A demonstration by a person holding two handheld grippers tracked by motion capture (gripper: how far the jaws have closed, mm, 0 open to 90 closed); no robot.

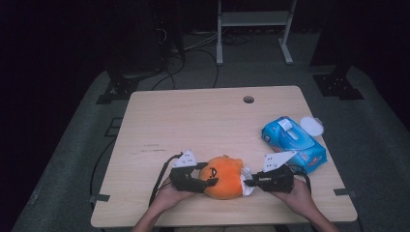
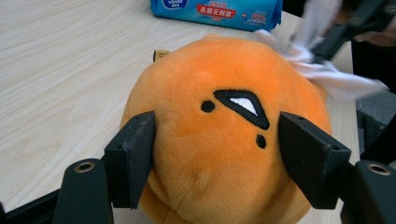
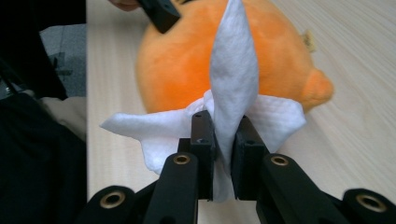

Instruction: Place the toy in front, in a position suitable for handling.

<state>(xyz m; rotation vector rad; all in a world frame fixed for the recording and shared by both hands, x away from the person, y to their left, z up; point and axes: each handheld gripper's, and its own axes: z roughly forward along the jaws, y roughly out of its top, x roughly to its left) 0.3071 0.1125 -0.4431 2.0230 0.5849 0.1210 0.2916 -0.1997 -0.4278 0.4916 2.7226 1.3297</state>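
Worktop: light wood-grain top w/ a round hole near the far edge, right of centre.
Plush toy: orange, round; sits near the front edge, approx. mid-width. Face shows in the left gripper view: two black dots and a black wedge w/ a white centre. Small tan tag on its far side in that view; text too small to read.
Left gripper: at the toy's left side, near the front edge. Jaws stand partly apart, one pad on each side of the toy's face, pressing into the plush, i.e. clamped on the toy.
Right gripper: at the toy's right side, near the front edge. Jaws nearly together, pinching a fold of white wipe.
Wipe: white, textured sheet. One flap stands up between the jaws and lies against the toy's side; other flaps spread left and right at the toy's base.
Wipe pack: blue soft pack, near the right edge, beyond the right gripper. Flip lid open, white, round, at the pack's far end.
Pack print: left gripper view shows a red label band w/ white Chinese characters and a white-on-blue logo, cut off by the frame; not legible enough to give a brand.
Hands: left hand and right hand come in over the front edge, one on each gripper.
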